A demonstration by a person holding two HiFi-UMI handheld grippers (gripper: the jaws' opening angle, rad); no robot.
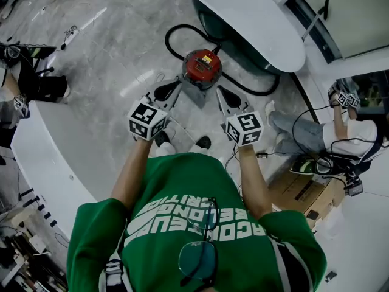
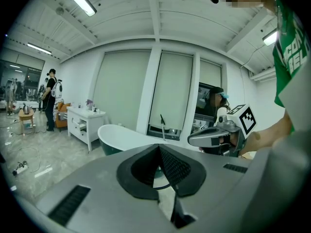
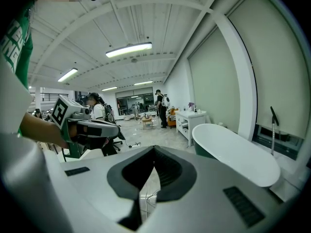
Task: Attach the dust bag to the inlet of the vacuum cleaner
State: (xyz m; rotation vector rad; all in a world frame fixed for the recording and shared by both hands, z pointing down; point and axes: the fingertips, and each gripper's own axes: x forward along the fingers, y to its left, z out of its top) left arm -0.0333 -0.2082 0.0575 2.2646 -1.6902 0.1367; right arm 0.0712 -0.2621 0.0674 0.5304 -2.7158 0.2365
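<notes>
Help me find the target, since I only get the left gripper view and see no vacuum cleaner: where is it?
Observer: The red vacuum cleaner stands on the floor, straight ahead of the person.
Operator: Does the right gripper carry anything?
Observer: No, the right gripper's jaws are shut, with nothing between them.
Operator: Any hose nearby?
Observer: A black hose curves from the red vacuum cleaner along the foot of the bathtub.

The round red vacuum cleaner (image 1: 202,67) stands on the floor (image 1: 109,47), its black hose (image 1: 167,41) looping beside it.
</notes>
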